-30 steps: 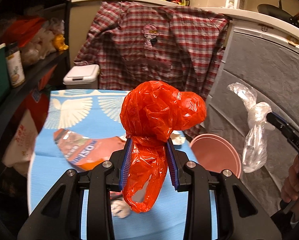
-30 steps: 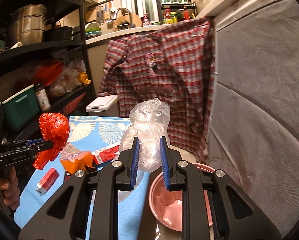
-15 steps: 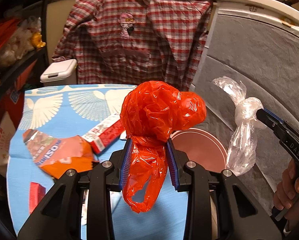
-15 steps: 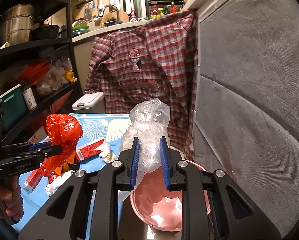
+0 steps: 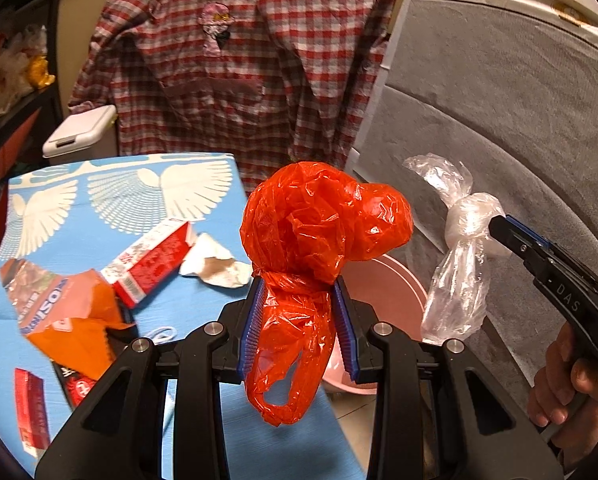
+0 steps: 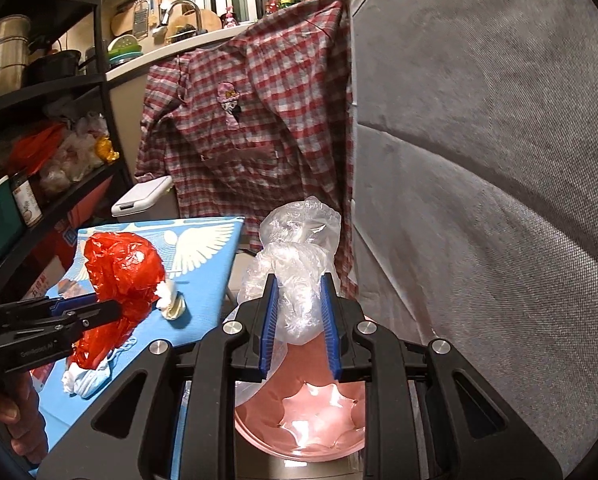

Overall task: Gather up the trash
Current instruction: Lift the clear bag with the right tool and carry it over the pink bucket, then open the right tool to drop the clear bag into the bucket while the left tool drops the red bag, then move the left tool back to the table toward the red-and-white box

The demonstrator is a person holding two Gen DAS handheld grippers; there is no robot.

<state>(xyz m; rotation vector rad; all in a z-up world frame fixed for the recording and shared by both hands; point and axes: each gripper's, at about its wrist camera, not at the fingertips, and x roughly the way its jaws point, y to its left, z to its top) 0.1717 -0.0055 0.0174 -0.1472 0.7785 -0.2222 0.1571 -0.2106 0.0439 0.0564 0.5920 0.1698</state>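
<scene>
My left gripper point(image 5: 298, 320) is shut on a crumpled red plastic bag point(image 5: 319, 228) and holds it in the air above the right edge of the blue table point(image 5: 203, 304). My right gripper point(image 6: 298, 322) is shut on a knotted clear plastic bag point(image 6: 299, 256) and holds it over a pink bin point(image 6: 315, 420) that stands on the floor right of the table. The red bag point(image 6: 119, 276) and left gripper point(image 6: 99, 312) show at the left of the right wrist view. The clear bag point(image 5: 459, 256) and the bin point(image 5: 383, 284) show right of the red bag in the left wrist view.
On the table lie an orange snack wrapper point(image 5: 67, 316), a red and white box point(image 5: 151, 260), a crumpled white tissue point(image 5: 215, 264) and a small red box point(image 5: 31, 412). A plaid shirt point(image 5: 251, 60) hangs behind. A grey covered wall point(image 6: 479, 200) is at the right, dark shelves point(image 6: 39, 128) at the left.
Both grippers have moved to the right toward the pink bin with their bags still held. The bin now lies closer under the right gripper.
</scene>
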